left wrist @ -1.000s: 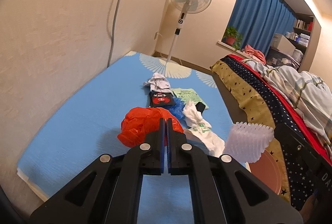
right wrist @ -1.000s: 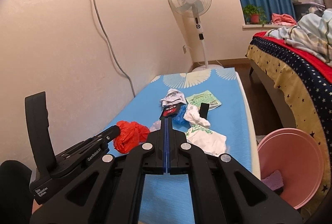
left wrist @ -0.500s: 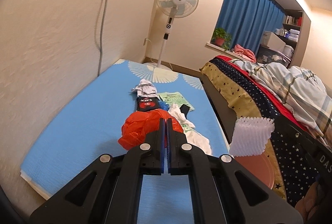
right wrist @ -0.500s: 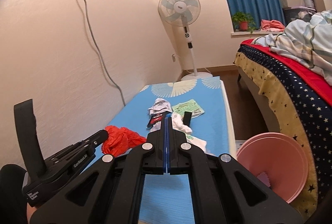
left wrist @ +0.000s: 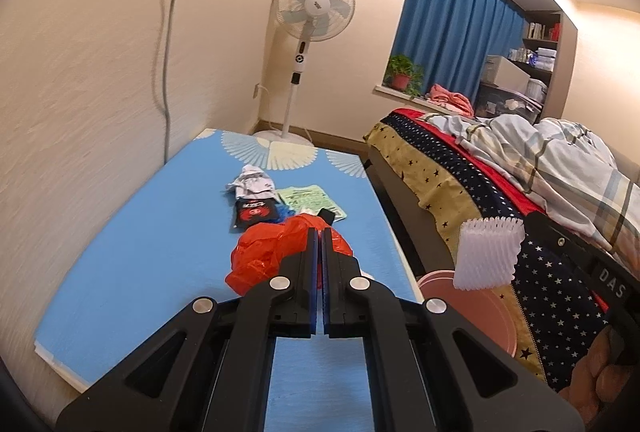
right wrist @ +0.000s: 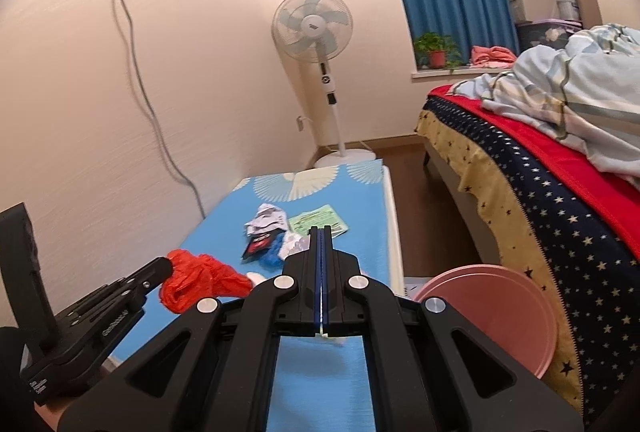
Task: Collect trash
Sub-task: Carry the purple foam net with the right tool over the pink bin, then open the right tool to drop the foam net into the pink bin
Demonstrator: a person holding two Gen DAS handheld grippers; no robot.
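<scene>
Trash is strewn on the blue mat (left wrist: 132, 244) beside a pink basin (right wrist: 496, 308). Left gripper (left wrist: 319, 232) is clamped on a red plastic bag (left wrist: 272, 252); right gripper (right wrist: 321, 232) pinches white foam netting (left wrist: 488, 252) (raised off the mat).

Two wrist fisheyes side by side, both down along the blue mat (left wrist: 152, 232) toward the fan (right wrist: 312, 26)

Crumpled orange plastic bag (left wrist: 272, 252) clamped in left claw (left wrist: 319, 232) above littered blue mat (left wrist: 160, 232).
</scene>
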